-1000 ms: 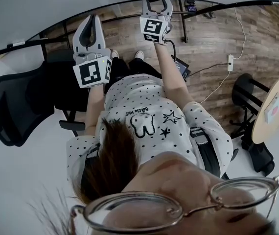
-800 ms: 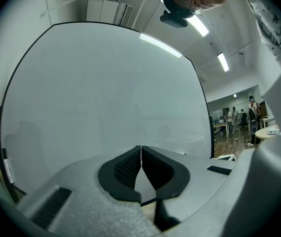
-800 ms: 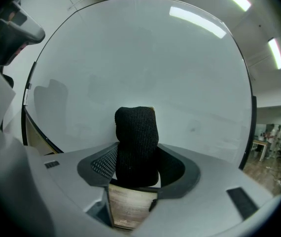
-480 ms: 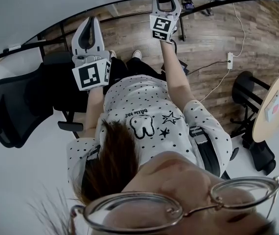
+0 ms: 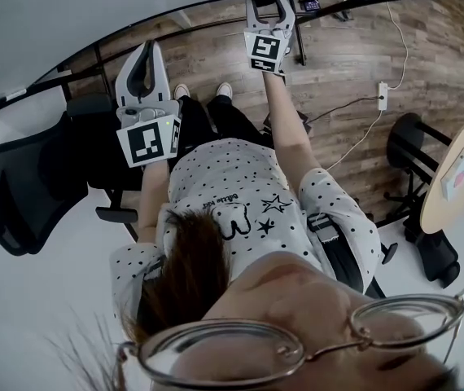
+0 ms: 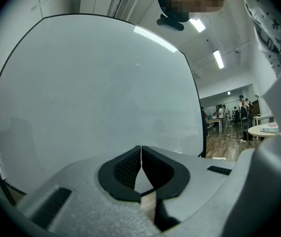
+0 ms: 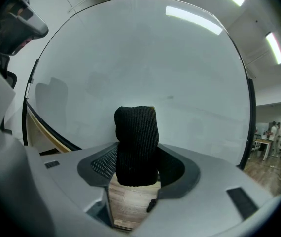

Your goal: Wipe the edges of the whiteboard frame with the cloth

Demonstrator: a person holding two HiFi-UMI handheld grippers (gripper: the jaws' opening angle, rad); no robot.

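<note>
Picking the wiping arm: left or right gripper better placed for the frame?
Right. The right gripper is shut on the black cloth, pointed at the whiteboard near its frame. The left gripper is shut on nothing.

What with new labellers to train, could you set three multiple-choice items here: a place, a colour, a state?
1. Where is the cloth? A in the right gripper; B on the chair; C on the floor.
2. Cloth colour? A white; B black; C yellow.
3. The left gripper is: A wide open; B shut on the cloth; C shut, empty.
Answers: A, the right gripper view shows it clamped; B, dark knit; C, pads meet with nothing between.
</note>
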